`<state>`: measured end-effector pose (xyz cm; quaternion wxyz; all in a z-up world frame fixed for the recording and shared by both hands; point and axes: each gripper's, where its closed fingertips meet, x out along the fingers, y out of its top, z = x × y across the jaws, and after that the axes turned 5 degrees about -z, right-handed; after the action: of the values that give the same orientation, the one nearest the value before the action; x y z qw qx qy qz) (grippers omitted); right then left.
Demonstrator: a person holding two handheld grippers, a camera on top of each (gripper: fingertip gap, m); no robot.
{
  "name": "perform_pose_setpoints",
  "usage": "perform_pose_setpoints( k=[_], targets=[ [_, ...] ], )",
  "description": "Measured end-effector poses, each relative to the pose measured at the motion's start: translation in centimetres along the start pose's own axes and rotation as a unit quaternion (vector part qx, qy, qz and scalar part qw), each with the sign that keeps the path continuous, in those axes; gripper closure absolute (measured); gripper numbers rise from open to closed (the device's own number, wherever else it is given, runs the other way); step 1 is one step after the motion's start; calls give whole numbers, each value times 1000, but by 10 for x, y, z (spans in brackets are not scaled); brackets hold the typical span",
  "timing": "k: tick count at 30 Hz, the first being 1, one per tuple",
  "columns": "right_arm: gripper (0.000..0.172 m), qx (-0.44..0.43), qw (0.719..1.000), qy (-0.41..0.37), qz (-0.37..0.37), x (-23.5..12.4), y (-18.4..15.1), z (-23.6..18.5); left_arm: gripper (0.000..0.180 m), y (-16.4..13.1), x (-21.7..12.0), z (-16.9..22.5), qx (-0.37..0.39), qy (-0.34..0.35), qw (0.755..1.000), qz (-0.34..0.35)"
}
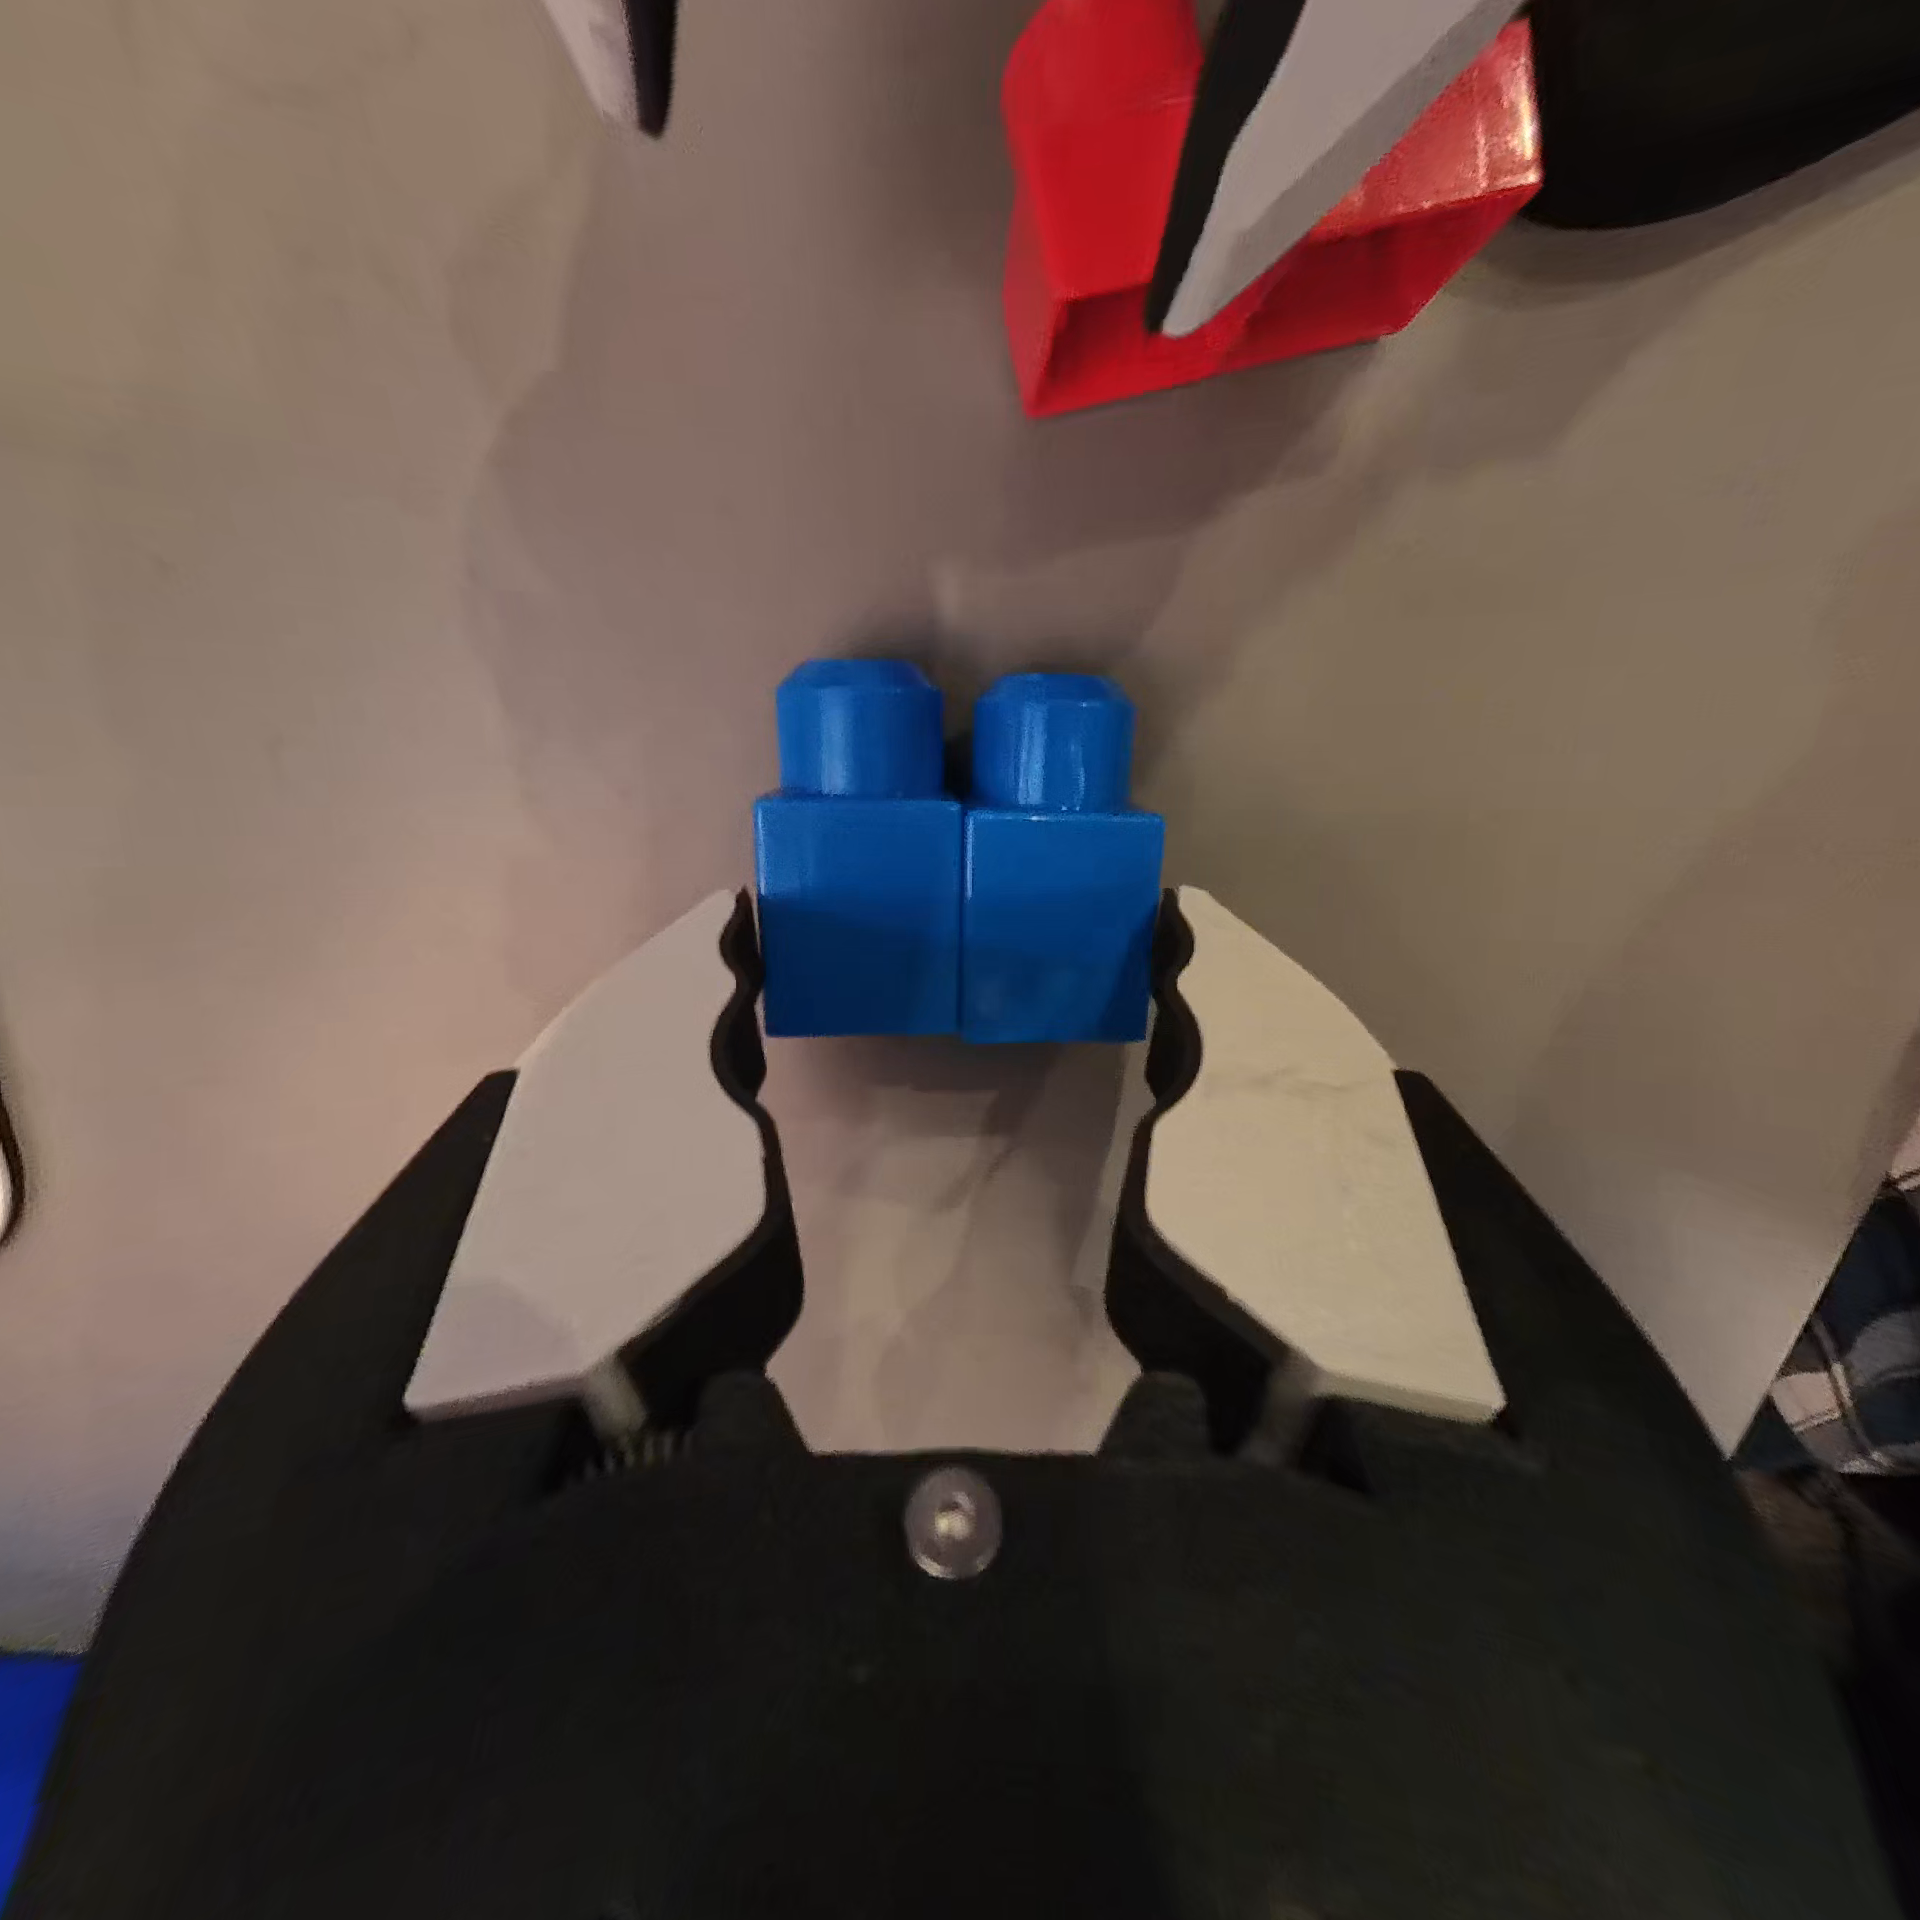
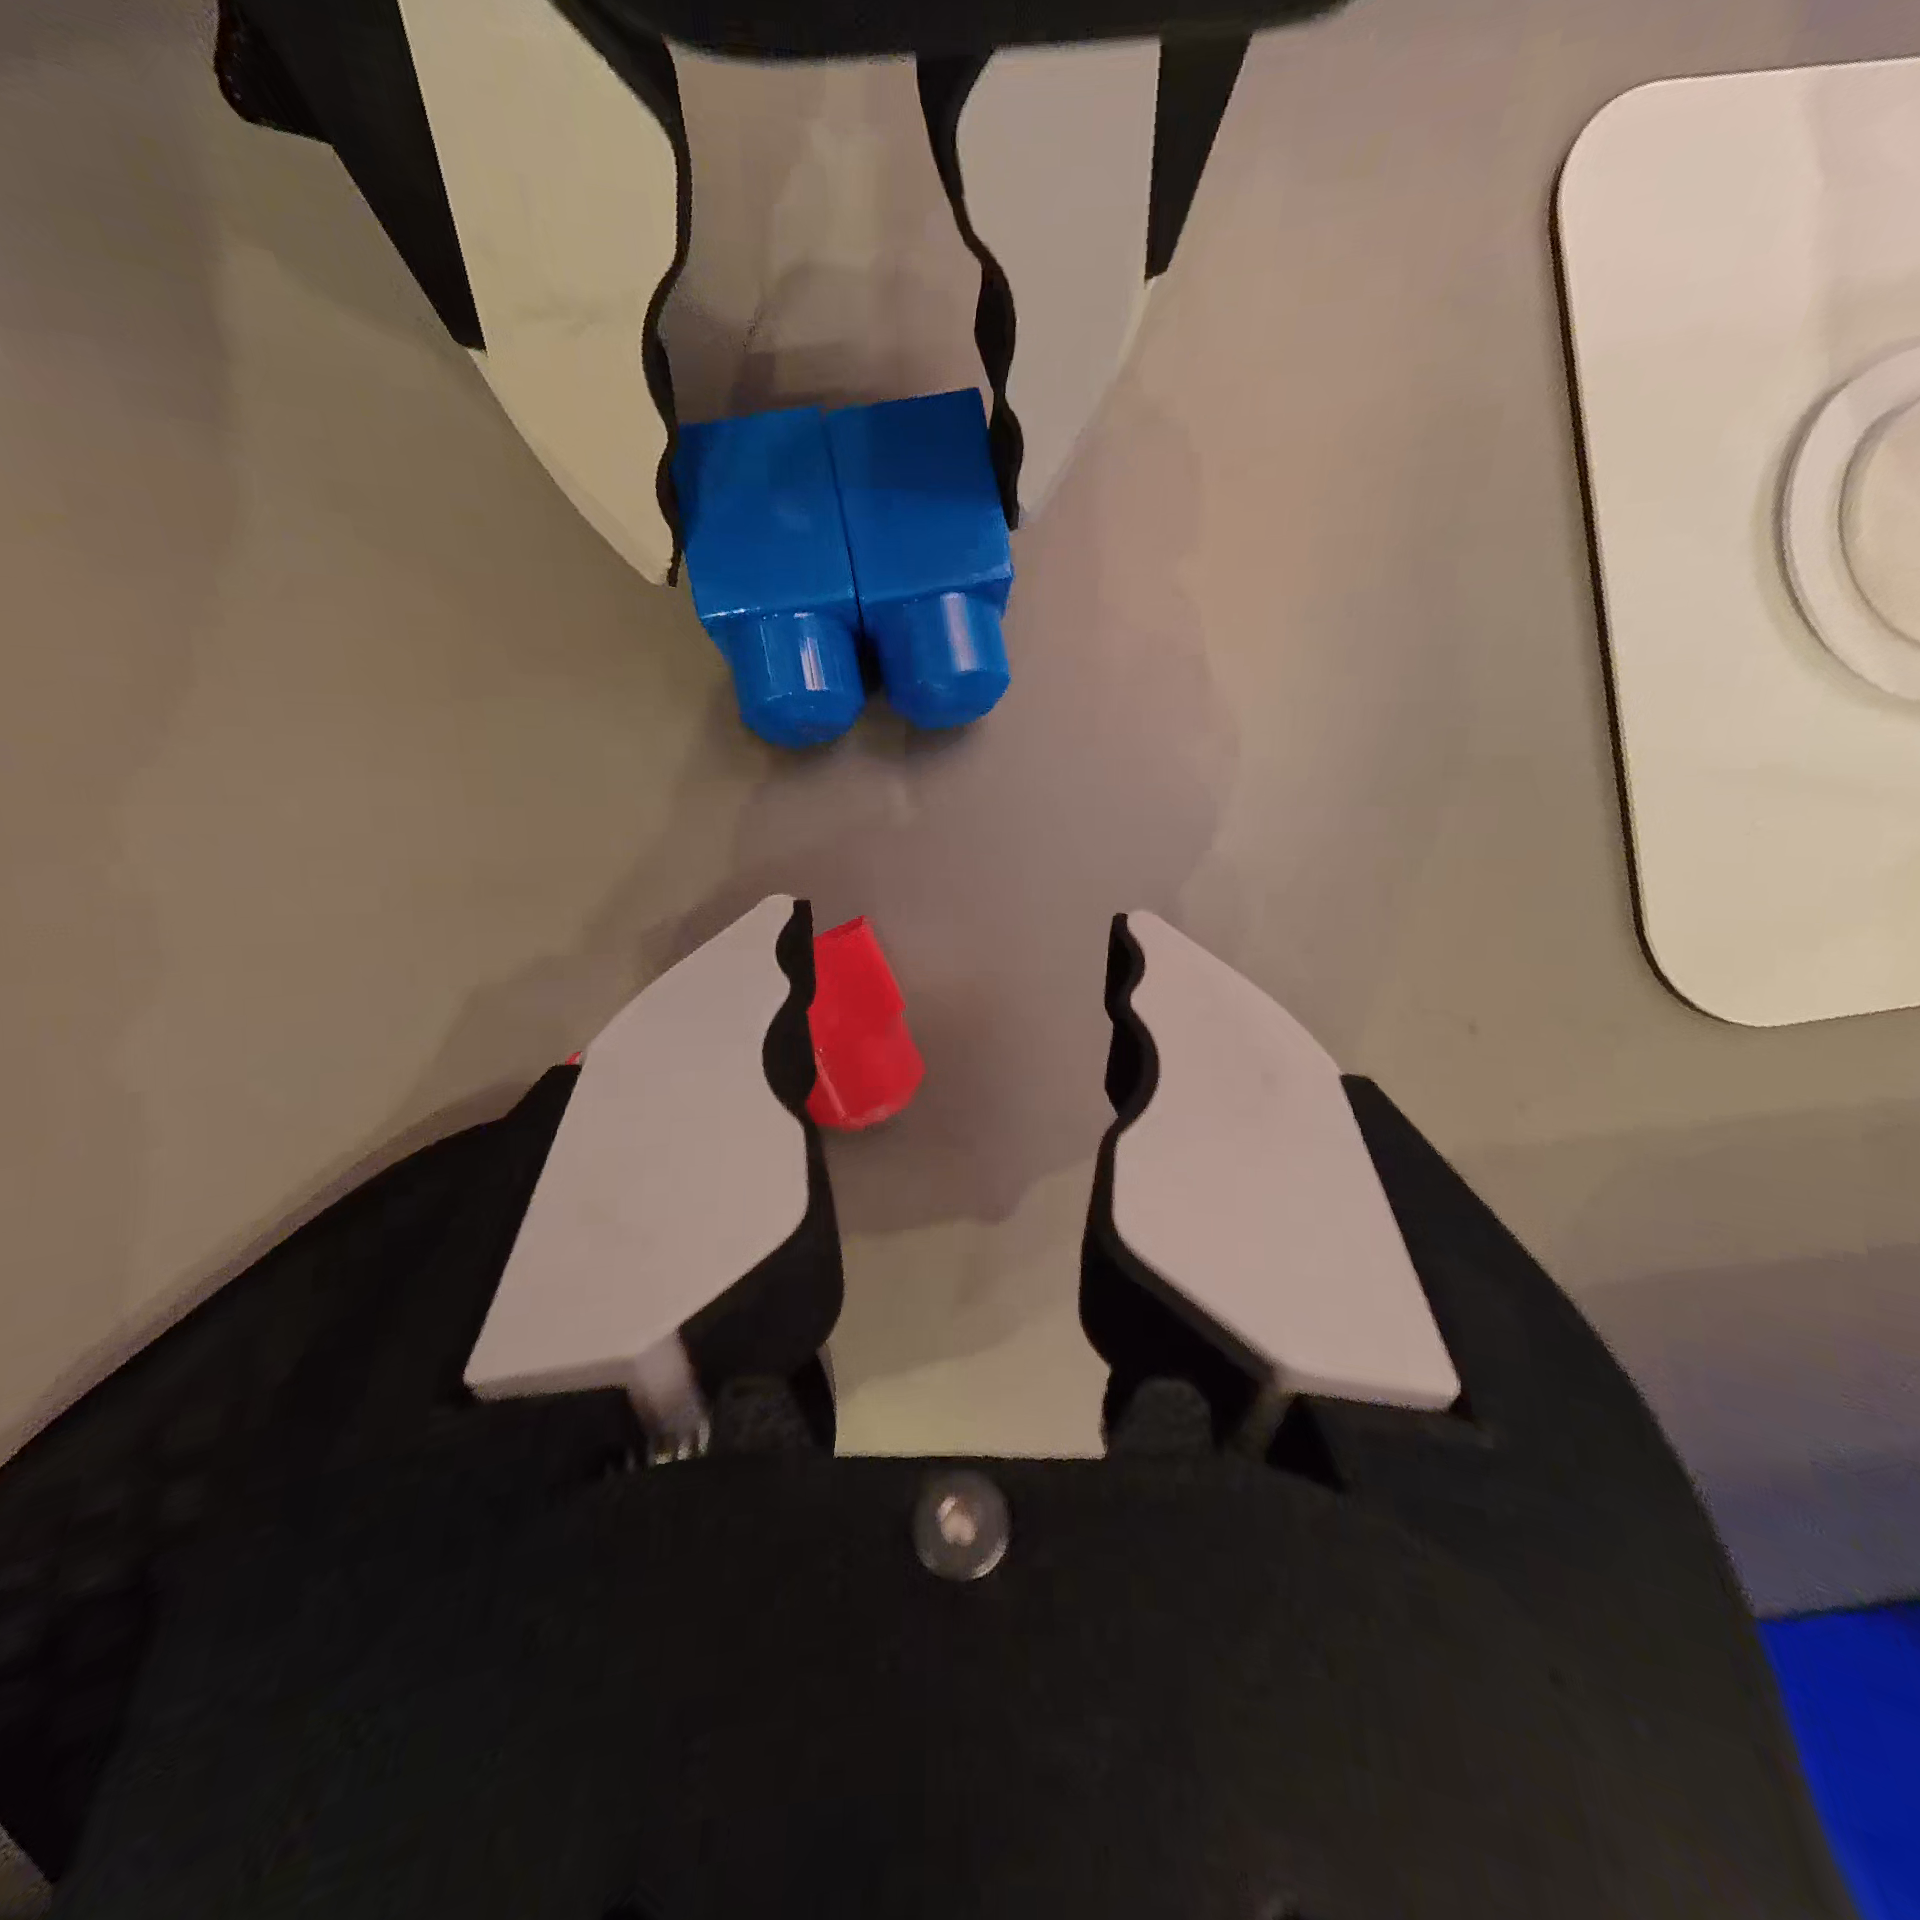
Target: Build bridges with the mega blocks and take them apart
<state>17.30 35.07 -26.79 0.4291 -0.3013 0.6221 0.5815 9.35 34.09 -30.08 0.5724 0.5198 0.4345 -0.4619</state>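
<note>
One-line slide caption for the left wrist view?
Left tool brackets two blue blocks lying on the grey table; red block beyond.

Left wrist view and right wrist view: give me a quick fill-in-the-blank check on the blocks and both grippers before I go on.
1. The left gripper has a finger on either side of two ___ blocks lying side by side.
2. Each of those blocks has ___ stud on top.
3. The right gripper stands open over a ___ block.
4. That block lies beside the right gripper's ___ finger.

Missing words: blue; one; red; left
</note>
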Motion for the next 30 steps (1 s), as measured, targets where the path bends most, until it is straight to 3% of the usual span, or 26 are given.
perform_pose_setpoints(
  k=[7,10,13,19,30],
  targets=[
    [117,33,999,0,12,-11,-6,4,110,3,-1,-4,13,24,999,30],
    [114,61,998,1,17,-19,-10,1,112,4,-11,-9,-6,37,996,77],
    [114,88,996,19,29,-26,-13,-10,112,-1,-10,-6,-23,6,995,95],
    [116,100,994,13,38,-29,-19,-14,100,-2,-3,-1,11,-8,999,50],
    [118,106,993,14,45,-25,-22,-13,107,-1,12,4,40,4,999,12]
  ],
)
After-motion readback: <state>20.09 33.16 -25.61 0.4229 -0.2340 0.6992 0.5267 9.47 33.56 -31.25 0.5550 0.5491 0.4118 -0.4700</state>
